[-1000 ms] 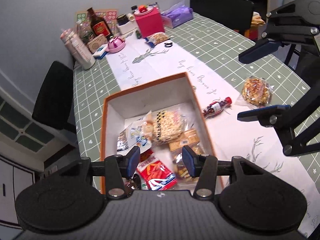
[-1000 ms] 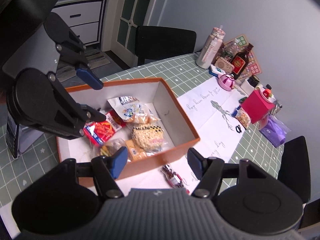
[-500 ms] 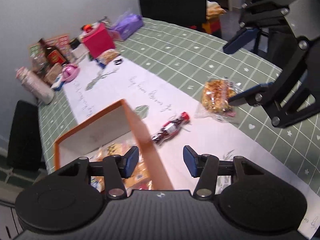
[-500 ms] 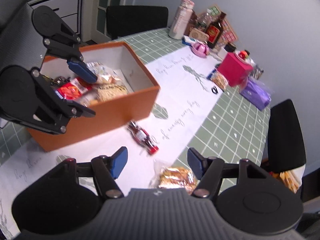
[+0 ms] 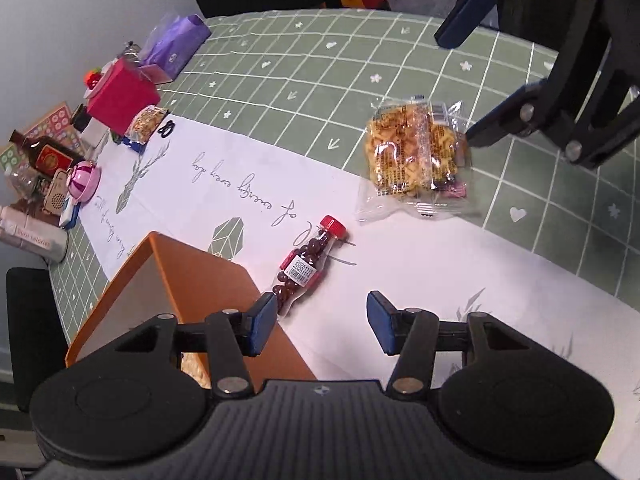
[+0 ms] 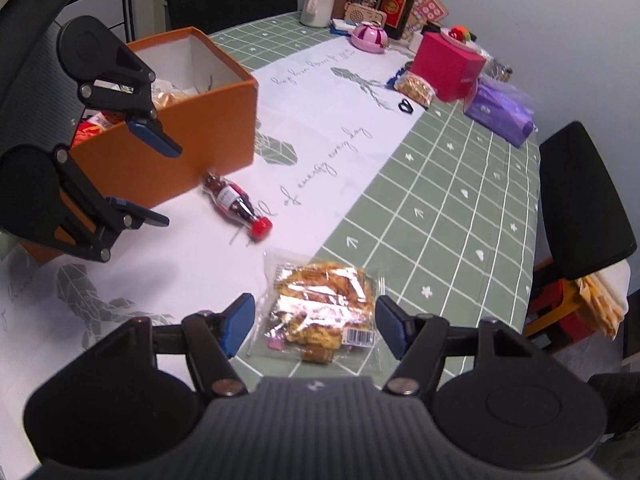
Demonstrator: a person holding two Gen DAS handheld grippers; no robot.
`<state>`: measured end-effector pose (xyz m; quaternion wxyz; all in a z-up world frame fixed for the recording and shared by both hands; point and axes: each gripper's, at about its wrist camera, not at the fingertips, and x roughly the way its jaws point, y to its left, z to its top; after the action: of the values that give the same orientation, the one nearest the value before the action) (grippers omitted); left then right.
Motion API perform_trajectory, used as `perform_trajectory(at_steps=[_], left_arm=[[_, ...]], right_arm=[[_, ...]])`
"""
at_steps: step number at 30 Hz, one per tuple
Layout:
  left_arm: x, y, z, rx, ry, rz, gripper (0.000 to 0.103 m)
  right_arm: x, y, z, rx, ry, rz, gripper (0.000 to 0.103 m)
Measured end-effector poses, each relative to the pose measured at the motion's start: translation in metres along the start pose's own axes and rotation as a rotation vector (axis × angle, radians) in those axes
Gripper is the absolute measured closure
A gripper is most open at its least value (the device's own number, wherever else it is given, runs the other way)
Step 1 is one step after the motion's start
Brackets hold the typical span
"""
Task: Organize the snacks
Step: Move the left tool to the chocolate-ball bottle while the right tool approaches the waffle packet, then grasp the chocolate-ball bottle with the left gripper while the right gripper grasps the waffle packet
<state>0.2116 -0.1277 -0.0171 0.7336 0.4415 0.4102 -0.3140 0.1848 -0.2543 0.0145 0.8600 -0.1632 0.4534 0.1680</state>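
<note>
Both grippers hang over the table now, pointing steeply down. The right gripper [image 6: 314, 326] has its blue pads spread wide on either side of a clear packet of golden fried snack [image 6: 320, 306], which lies flat where the white runner [image 5: 420, 264] meets the green checked tablecloth [image 5: 320, 80]; the pads don't touch the wrapper. The left gripper [image 5: 320, 320] is spread too, with nothing between its pads, just short of a small red-capped bottle of dark round candies [image 5: 310, 262]. That bottle lies on its side on the runner, its base close against the wall of the orange box [image 6: 192, 132].

The box is open-topped, white inside. From the right wrist view it holds several wrapped snacks: a red packet [image 6: 90, 128] at the near end and pale puffed pieces in clear wrap [image 6: 168, 96] further along. The rest is hidden behind the left gripper's arm, so I can't say what else is in there.

Against the far wall stand a pink box [image 6: 446, 66], a purple pack [image 6: 500, 114] and a dark bottle [image 6: 396, 2].
</note>
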Motion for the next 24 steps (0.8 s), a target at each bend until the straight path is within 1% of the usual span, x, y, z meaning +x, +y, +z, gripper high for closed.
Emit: perform_trajectory(at_steps=[3, 7, 15, 18, 22, 24], left_arm=[[0.018, 0.000, 0.005, 0.054, 0.036, 0.010, 0.041], [0.036, 0.007, 0.012, 0.074, 0.056, -0.018, 0.041], [0.075, 0.013, 0.032, 0.066, 0.119, -0.054, 0.041], [0.085, 0.013, 0.036, 0.066, 0.145, -0.057, 0.042], [0.094, 0.020, 0.040, 0.037, 0.170, -0.074, 0.045], [0.096, 0.026, 0.041, -0.012, 0.176, -0.084, 0.045]], right_arm=[[0.007, -0.008, -0.008, 0.024, 0.002, 0.010, 0.037], [0.012, -0.017, -0.019, 0.043, -0.007, 0.023, 0.037], [0.029, -0.035, -0.040, 0.103, 0.005, 0.035, 0.037], [0.031, -0.037, -0.048, 0.099, 0.009, 0.037, 0.037], [0.030, -0.039, -0.055, 0.099, 0.006, 0.043, 0.037], [0.028, -0.040, -0.057, 0.105, 0.001, 0.042, 0.037]])
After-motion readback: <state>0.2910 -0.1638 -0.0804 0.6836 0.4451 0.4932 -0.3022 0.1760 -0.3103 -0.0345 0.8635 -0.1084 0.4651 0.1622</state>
